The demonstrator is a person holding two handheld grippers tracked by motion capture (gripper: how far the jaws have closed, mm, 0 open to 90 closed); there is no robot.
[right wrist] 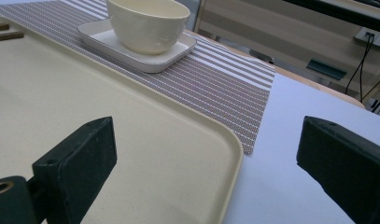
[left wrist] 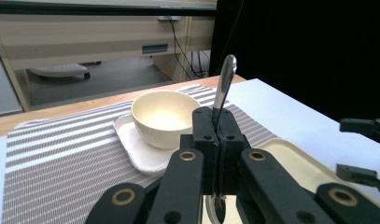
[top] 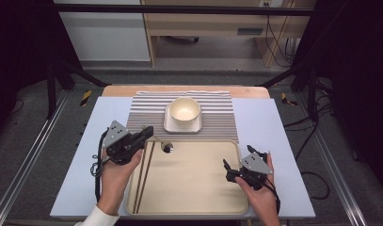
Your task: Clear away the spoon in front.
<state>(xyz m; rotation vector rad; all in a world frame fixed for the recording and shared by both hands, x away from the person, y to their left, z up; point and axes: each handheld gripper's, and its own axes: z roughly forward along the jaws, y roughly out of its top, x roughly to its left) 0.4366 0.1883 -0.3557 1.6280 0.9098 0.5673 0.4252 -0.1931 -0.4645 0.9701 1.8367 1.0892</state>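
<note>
Spoon (left wrist: 223, 86) – metal, thin, stiff, light, likely slippery; sat pinched between left tongs (top: 147, 132), closed tight on handle, bowl end over tray (top: 189, 207) far edge. Grip low on handle looked best – flat faces against pads, else likely to swivel. Bowl (top: 184, 111) on plate (top: 169, 125) on striped mat (top: 217, 117) just beyond. Chopsticks (top: 143, 176) lay at tray's left. Right tongs (top: 225, 170) wide open, empty, over tray's right side. Tabletop (top: 283, 155) pale blue.
</note>
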